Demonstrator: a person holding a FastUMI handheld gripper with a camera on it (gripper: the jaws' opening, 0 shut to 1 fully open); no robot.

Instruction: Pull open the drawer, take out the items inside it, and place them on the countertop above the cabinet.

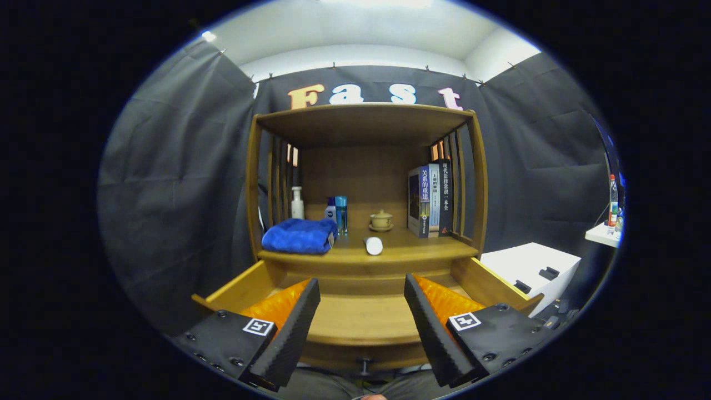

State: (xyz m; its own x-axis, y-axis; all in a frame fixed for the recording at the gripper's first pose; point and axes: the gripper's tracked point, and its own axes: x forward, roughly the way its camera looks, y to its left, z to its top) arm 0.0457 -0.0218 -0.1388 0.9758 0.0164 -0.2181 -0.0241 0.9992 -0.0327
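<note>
Bamboo-coloured wood makes up the cabinet (364, 119), and its drawer (361, 319) stands pulled out beneath the gripper (362, 328), whose fingers are spread wide with nothing between them but bare drawer floor. On the countertop (411, 250) beyond the fingers lie a folded blue towel (300, 235) and a small white tube (374, 245) (lying on its side, end toward us). Behind them stand a pump bottle (298, 203), a teal bottle (341, 213), a lidded teacup (381, 220) and upright books (429, 200). A white box (527, 264) sits right of the cabinet.
</note>
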